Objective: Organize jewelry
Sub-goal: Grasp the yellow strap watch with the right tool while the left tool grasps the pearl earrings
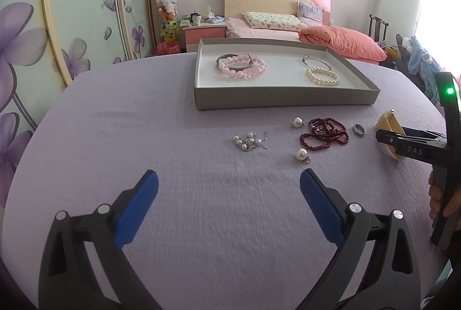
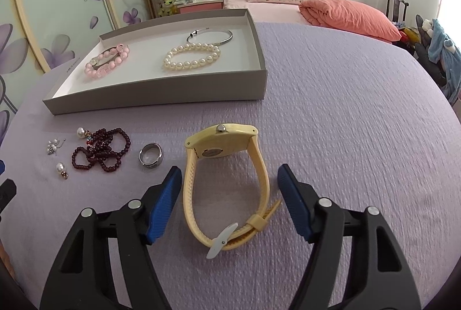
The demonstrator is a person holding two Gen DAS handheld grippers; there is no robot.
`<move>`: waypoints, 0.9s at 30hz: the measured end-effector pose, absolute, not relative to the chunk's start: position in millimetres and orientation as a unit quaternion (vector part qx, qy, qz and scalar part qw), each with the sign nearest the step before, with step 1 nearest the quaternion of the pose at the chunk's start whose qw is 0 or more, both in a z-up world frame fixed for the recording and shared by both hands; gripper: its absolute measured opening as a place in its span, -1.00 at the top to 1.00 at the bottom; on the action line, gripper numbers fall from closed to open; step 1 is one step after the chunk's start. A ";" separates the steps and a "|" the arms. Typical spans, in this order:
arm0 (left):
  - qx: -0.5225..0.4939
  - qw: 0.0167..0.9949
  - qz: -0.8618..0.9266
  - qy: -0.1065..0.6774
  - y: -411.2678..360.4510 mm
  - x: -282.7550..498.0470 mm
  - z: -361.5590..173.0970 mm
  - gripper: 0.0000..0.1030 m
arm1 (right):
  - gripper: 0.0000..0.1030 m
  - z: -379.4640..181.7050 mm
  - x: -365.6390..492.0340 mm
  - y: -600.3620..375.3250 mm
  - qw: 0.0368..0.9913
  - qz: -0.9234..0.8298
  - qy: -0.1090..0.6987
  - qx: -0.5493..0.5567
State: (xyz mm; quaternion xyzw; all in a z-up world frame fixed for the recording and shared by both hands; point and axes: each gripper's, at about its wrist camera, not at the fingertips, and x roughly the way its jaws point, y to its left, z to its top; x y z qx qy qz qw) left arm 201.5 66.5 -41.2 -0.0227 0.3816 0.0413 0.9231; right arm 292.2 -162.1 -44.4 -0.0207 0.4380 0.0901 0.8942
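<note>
A grey box tray [image 1: 285, 99] [image 2: 155, 96] on the lilac cloth holds a pink bead bracelet [image 1: 242, 66] [image 2: 106, 63], a white pearl bracelet [image 1: 322, 76] [image 2: 191, 56] and a silver bangle [image 1: 315, 60] [image 2: 210, 36]. In front of it lie a dark red bead string [image 1: 324, 135] [image 2: 100, 150], a silver ring [image 1: 358, 130] [image 2: 150, 158], two pearl earrings [image 1: 301, 155] [image 2: 62, 169] and a small pearl cluster [image 1: 249, 141] [image 2: 53, 147]. My left gripper [image 1: 229, 186] is open and empty, short of the jewelry. My right gripper [image 2: 229, 180] is open, its blue fingers either side of a yellow watch [image 2: 227, 180] [image 1: 389, 125] lying on the cloth.
The table is round, covered in lilac cloth [image 1: 144, 137] [image 2: 360, 108]. Behind it stand a pink bed [image 1: 288, 27], a nightstand [image 1: 204, 31] and wardrobe doors [image 1: 57, 21]. A chair with clothes [image 2: 438, 50] is at the right.
</note>
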 end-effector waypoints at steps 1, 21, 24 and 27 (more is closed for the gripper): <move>-0.022 0.923 0.043 0.383 66.3 203.5 -41.3 -0.91 | -0.03 -43.8 292.2 -161.9 0.895 0.089 0.436 -0.024; -0.010 0.898 0.033 0.440 44.6 276.4 -70.7 0.19 | 0.23 -27.4 290.1 -167.0 0.888 0.141 0.436 0.033; -0.012 0.898 0.035 0.438 42.9 280.4 -71.0 0.40 | 0.23 -26.2 289.1 -167.0 0.888 0.144 0.435 0.034; -0.013 0.898 0.030 0.439 39.3 283.3 -70.3 0.75 | 0.23 -25.0 288.2 -168.0 0.889 0.146 0.433 0.037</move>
